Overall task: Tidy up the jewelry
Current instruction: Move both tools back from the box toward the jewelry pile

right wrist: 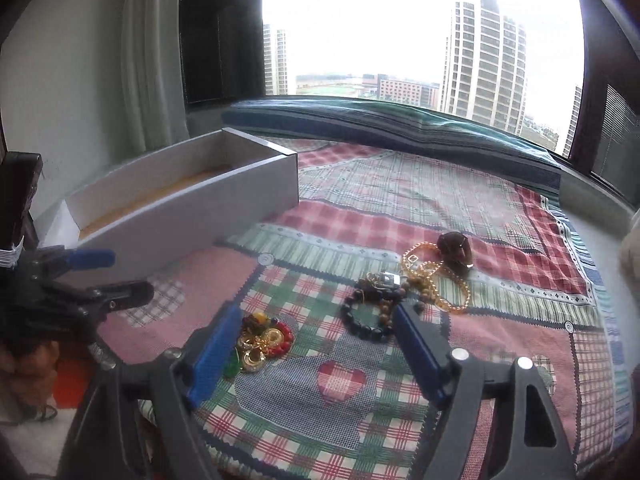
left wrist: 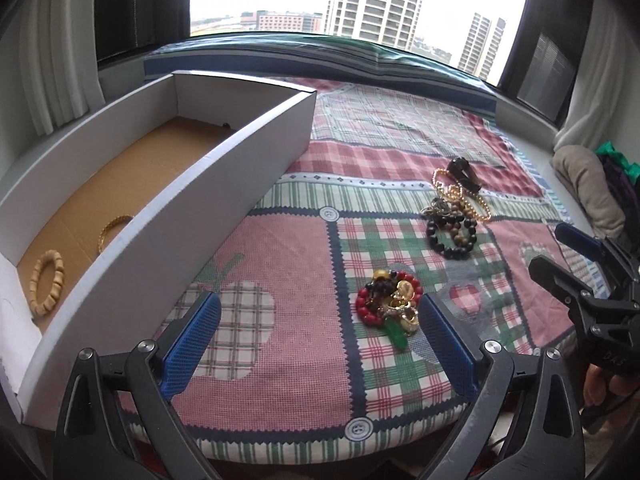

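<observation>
**Claws open, next bracelet still to pick**

Left claw (left wrist: 320, 340) is wide open and holds nothing. At the left edge of the quilt (left wrist: 280, 320) stands the white box (left wrist: 180, 240), with two bracelets inside. Next comes the red bead pile (left wrist: 390, 300), then the dark bead pile (left wrist: 456, 216). Right claw (right wrist: 316, 344) is open and empty too. I think one must drop, pinch a piece, and carry it left.
</observation>
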A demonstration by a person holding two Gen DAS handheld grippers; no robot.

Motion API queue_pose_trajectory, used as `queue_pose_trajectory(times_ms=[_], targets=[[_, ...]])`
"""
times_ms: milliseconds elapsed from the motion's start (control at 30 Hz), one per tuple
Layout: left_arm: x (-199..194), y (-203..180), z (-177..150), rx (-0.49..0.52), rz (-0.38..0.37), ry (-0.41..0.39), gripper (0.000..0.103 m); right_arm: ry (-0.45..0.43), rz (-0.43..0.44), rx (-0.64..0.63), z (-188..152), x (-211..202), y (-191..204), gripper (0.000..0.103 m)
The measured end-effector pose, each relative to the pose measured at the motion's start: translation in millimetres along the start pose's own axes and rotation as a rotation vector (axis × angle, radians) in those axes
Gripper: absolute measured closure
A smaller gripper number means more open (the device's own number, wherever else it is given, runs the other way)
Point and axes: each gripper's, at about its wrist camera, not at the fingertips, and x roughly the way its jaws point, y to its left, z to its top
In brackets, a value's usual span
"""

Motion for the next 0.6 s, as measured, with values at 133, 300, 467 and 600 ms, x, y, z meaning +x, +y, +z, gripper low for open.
queue_pose_trajectory(times_ms=[133,300,467,600], targets=[[-1.7,6.6,-1.5,-0.018,0.016,0.009,0.004,-0.019,-0.04,-0.035,-7.7,-7.4,1.2,0.023],[-1.3,12.1,-3.3,-0.022,0.036,0.014,0.002,-0.041,-0.055,-0.051,-8.3,-12.6,7.1,0.023],[-7.3,16.1,-3.6,-0.039,0.001,-0.014,0.002,-0.005,-0.037,-0.042,-15.3,-5.5,12.2,0.023],[-10.6,12.3,-2.3,0.005,0.047,-0.045,0.002,0.005,-0.027,-0.043,-19.3,-4.9,16.5,0.023]])
